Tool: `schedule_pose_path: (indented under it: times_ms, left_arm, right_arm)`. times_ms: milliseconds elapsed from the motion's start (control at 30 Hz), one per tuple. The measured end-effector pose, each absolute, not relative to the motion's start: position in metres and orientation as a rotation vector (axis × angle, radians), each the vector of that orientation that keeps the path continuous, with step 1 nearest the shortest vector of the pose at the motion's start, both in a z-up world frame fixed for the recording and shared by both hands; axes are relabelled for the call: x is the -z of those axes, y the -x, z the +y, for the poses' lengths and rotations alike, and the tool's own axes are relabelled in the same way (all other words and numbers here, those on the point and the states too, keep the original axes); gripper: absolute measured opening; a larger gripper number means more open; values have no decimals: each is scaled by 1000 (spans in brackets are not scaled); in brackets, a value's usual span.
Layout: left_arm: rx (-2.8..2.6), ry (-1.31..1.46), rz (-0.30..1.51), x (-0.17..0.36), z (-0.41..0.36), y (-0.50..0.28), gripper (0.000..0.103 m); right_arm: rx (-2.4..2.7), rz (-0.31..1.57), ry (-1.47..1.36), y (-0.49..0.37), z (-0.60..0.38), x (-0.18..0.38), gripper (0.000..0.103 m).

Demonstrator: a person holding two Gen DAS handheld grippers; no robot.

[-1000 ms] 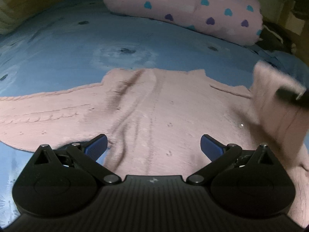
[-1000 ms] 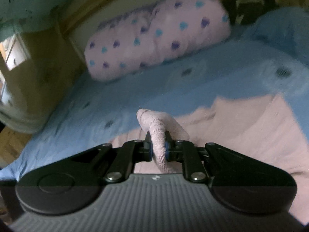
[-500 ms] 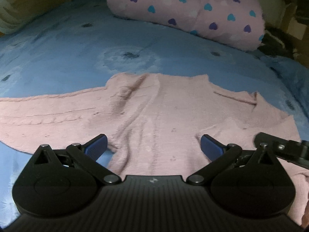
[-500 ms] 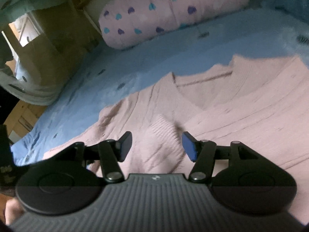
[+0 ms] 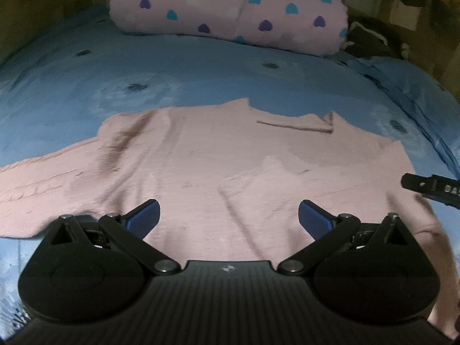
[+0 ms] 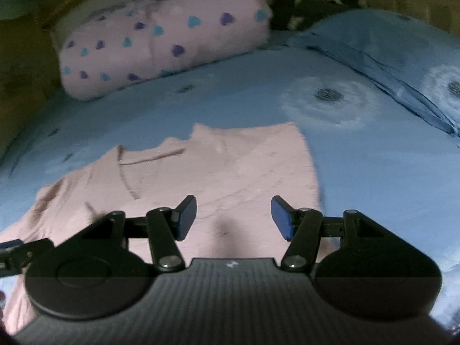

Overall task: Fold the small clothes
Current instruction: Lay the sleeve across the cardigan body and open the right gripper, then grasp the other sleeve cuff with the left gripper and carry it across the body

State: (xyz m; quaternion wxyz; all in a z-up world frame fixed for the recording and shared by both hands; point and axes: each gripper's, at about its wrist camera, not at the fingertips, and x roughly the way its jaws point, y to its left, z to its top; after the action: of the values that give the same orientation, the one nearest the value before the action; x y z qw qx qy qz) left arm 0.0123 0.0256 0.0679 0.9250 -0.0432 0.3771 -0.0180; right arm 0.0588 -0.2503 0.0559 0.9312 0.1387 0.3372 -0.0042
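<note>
Spread wide apart with nothing between them: the blue rubbery pads of the left gripper [image 5: 228,218], on black hinged plastic arms over a ribbed black housing. Likewise parted and empty, the blue-padded right gripper [image 6: 234,218], seen in the right wrist view.

Directly beneath both, lying flat: a pale pink knitted sweater [image 5: 218,166] [image 6: 201,178], soft and ribbed, with a cable pattern running along the sleeve. In the left wrist view, body filling the centre, one long sleeve stretched out toward 9 o'clock, a dark crease near 10 o'clock, a notched neckline with a dark seam toward 1 o'clock. Over the body toward 3 o'clock, a folded-in layer with a slanted edge. In the right wrist view, a straight vertical edge on the sweater at 2 o'clock, neckline at 11 o'clock.

At 3 o'clock in the left wrist view, the black tip of the right gripper with white lettering, poking in above the sweater's edge.

Underneath everything, a light blue bedsheet with pale dandelion-like blotches and dark centres [image 5: 201,66] [image 6: 373,172], smooth and slightly rumpled.

At 12 o'clock, a plump lilac-pink pillow printed with teal and purple hearts [image 5: 230,8] [image 6: 161,43], bolster-shaped. Beside it toward 1 o'clock, a dark crumpled cloth with white trim [image 5: 371,40], details unclear.
</note>
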Motion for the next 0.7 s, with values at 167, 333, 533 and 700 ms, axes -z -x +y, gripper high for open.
schedule_pose_path:
  times_ms: [167,333,533,700]
  left_arm:
    - [22,139,824,-59,-8,-20,103]
    - [-34,161,867,-41,-32,-33,103]
    - [-70,100,856,-23,-26,-50,103]
    - [-59,56,812,-17,-19,-55,83]
  right_arm:
    - [19,698,-245,-62,-257,-53,60]
    - [-13,729,-201,-63,-252,-39,60]
    - [-16,736,-189,-62,-249,-38,59]
    - [-14,737,-218,-61,-252,-39,59]
